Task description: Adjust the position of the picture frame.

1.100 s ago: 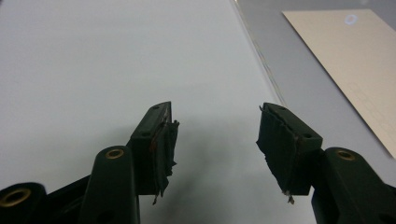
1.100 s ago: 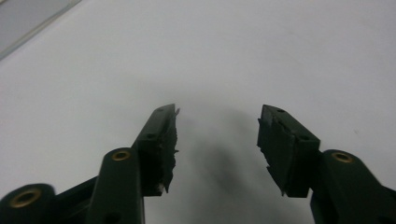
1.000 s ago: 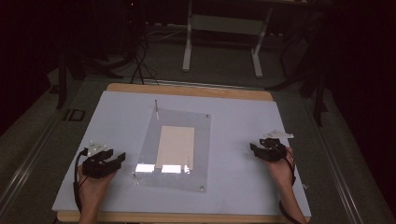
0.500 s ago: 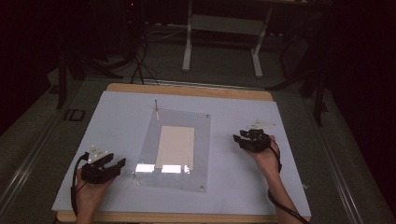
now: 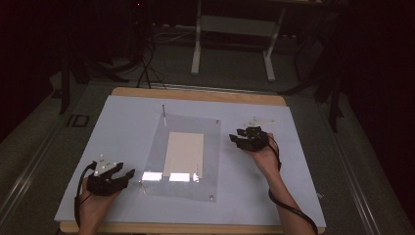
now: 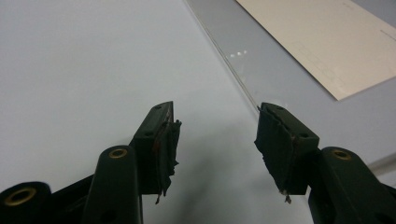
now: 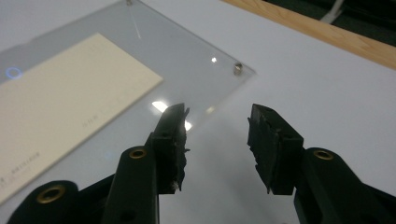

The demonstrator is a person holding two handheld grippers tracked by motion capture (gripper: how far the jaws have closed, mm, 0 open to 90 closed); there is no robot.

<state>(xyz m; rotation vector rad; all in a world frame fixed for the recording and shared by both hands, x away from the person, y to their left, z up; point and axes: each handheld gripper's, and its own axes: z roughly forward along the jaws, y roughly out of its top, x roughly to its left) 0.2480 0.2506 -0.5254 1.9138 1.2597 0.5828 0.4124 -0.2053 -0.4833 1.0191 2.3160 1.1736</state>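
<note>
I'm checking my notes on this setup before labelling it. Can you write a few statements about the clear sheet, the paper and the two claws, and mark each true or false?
1. A cream paper lies within the outline of the clear plastic sheet. True.
2. The left claw is clamped on the sheet's edge. False: its jaws stand apart with nothing between them, beside the edge.
3. The right claw has its jaws apart, pointing toward a corner of the sheet. True; they have just been opening, with nothing between them.
4. The sheet hangs over the table's edge. False: it lies wholly on the white table top.
5. A small metal stud sits at the sheet's corner. True.
</note>
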